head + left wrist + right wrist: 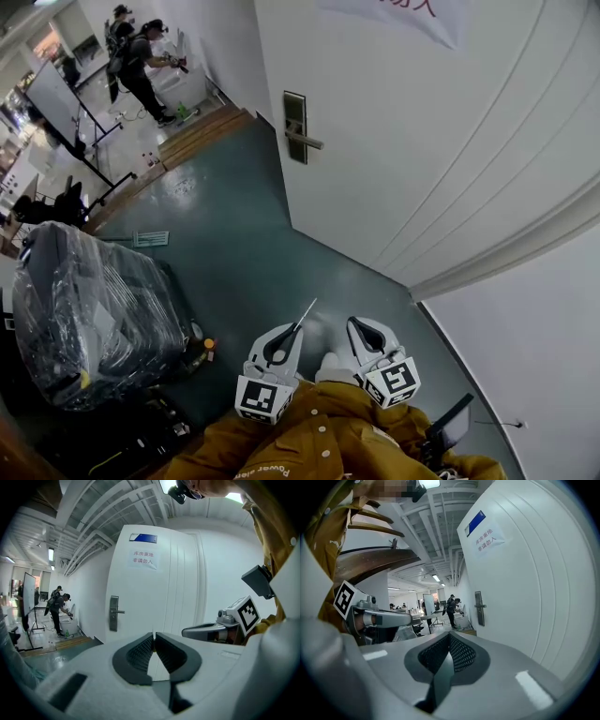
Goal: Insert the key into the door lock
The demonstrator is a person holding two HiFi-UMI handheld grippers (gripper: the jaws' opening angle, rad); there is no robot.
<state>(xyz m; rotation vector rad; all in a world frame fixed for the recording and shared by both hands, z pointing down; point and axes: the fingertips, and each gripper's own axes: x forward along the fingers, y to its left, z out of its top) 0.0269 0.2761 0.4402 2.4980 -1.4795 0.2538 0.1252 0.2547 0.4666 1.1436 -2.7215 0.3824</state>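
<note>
A white door (441, 141) carries a metal lock plate with a lever handle (296, 127), also seen in the left gripper view (113, 613) and the right gripper view (478, 608). My left gripper (294, 330) is shut on a thin silver key (305, 313), whose blade sticks out past the fingertips toward the door. In its own view the key (153, 634) shows as a sliver between the shut pads of the left gripper (153, 638). My right gripper (357, 325) sits beside it, shut with nothing in it (449, 635). Both are well short of the lock.
A plastic-wrapped black suitcase (94, 314) stands at the left on the dark green floor (234, 244). A wooden step (202, 131), a whiteboard (52, 98) and people (141, 61) are farther down the corridor. A paper sign (143, 558) is stuck on the door.
</note>
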